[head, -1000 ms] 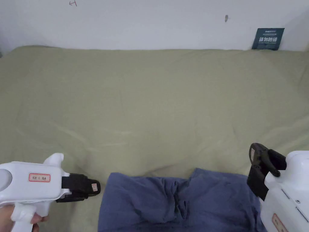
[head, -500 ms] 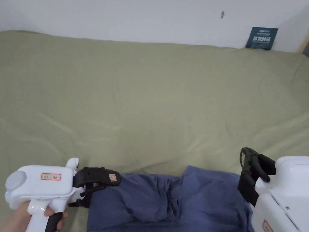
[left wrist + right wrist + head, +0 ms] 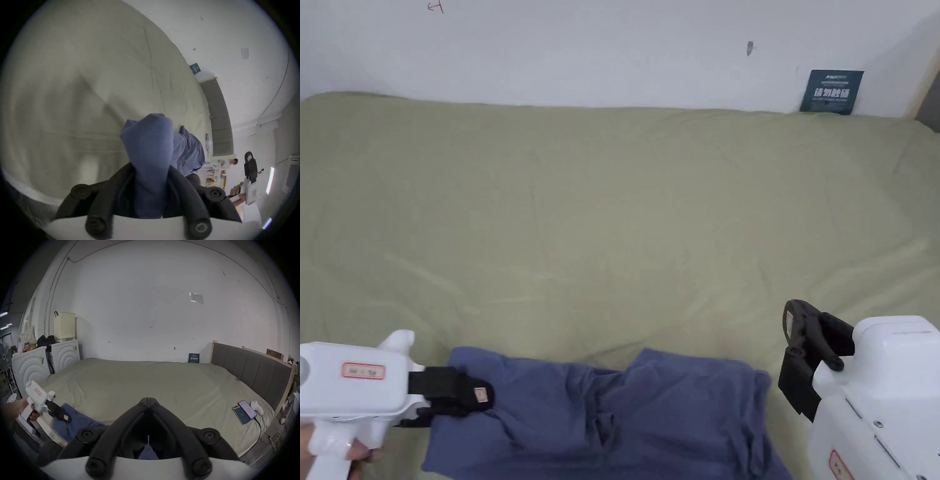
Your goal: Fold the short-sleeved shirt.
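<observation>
Blue shirt lies crumpled at the near edge of the green bed sheet, its corner pinched by the left gripper, while the right gripper hovers with jaws pressed together.

Blue short-sleeved shirt, crumpled, on the near edge of the green bed; left corner lifted

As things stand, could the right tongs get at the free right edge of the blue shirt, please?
Probably yes: the right tongs hang just beside the shirt, with bare green bedsheet between them and nothing in the way. They are closed and would need to open first.
</observation>
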Demonstrator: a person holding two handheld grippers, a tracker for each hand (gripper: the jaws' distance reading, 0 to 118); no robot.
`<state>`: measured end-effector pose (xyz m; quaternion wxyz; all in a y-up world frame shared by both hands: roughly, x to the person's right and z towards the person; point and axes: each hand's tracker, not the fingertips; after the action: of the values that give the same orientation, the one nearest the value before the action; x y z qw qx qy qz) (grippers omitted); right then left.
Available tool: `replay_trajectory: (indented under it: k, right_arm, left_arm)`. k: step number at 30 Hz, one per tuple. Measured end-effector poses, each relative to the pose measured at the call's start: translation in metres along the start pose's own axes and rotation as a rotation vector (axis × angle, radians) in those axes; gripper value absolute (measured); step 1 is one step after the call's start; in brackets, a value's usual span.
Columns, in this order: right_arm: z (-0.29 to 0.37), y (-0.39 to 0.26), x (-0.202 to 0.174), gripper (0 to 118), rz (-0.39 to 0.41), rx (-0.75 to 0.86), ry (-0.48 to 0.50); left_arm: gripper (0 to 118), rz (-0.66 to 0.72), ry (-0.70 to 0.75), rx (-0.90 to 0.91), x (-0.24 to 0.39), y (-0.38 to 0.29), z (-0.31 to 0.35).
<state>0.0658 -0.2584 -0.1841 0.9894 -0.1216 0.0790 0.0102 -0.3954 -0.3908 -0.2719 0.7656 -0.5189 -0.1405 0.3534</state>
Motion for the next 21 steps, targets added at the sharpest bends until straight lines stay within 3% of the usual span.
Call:
replay_trajectory:
  k: [3,7,10,14,19,20,21]
  right_arm:
    - [0.002,0.003,0.002,0,-0.001,0.013,0.004]
    - [0.002,0.004,0.008,0,-0.016,0.036,0.006]
    - [0.006,0.005,0.011,0,-0.017,0.047,0.006]
    - [0.017,0.006,0.015,0,-0.02,0.057,0.005]
    - [0.024,0.002,0.023,0,-0.029,0.06,-0.001]
    - [0.025,0.002,0.022,0,-0.033,0.058,-0.001]
    - [0.026,0.002,0.024,0,-0.037,0.053,0.0]
  left_arm:
    - [12,0.001,0.099,0.09,0.005,0.001,0.048]
    - [12,-0.145,0.298,0.114,0.047,0.0,0.06]
    - [12,-0.178,0.291,0.086,0.088,-0.006,0.044]
    - [12,-0.338,0.372,0.042,0.147,-0.018,0.01]
    - [13,-0.369,0.414,-0.006,0.194,-0.027,-0.054]
    - [16,-0.396,0.435,-0.014,0.202,-0.03,-0.069]
    - [31,-0.409,0.429,-0.03,0.209,-0.034,-0.085]
